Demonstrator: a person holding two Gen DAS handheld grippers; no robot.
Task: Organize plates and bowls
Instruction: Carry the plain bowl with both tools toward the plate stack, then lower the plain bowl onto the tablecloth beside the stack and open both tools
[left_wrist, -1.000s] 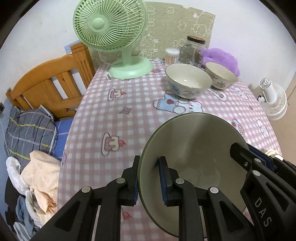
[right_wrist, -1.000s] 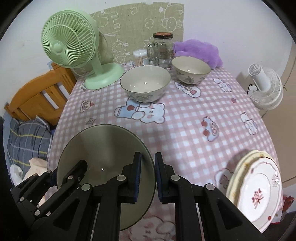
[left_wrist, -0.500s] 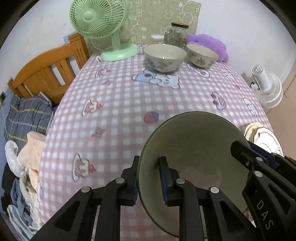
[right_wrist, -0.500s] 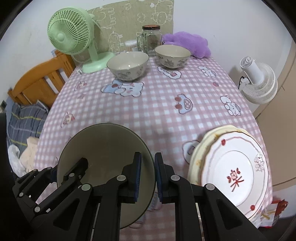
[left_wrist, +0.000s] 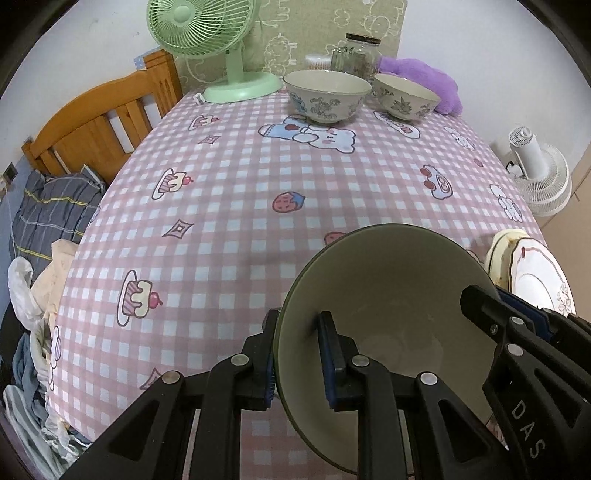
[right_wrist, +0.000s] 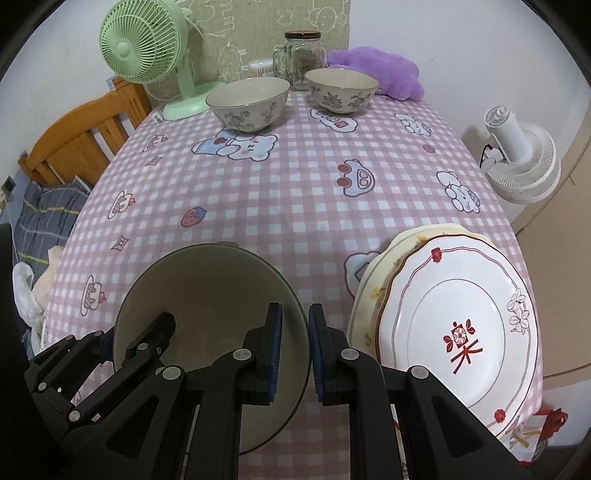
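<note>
At the near edge of the bench, the olive-green bowl (left_wrist: 384, 306) is pinched by both tools: the left tool (left_wrist: 297, 354) clamps its left rim, the right tool (right_wrist: 295, 343) its right rim. Stacked plates (right_wrist: 454, 325) lie at the near right corner. Two patterned bowls (right_wrist: 247, 99) stand near the far edge on the pink checked tablecloth (right_wrist: 295, 192), beside a green fan (right_wrist: 144, 51).

Olive bowl (left_wrist: 388, 295) pinched at its rim by left gripper (left_wrist: 297, 354), above pink checked tablecloth (left_wrist: 240, 206).
</note>
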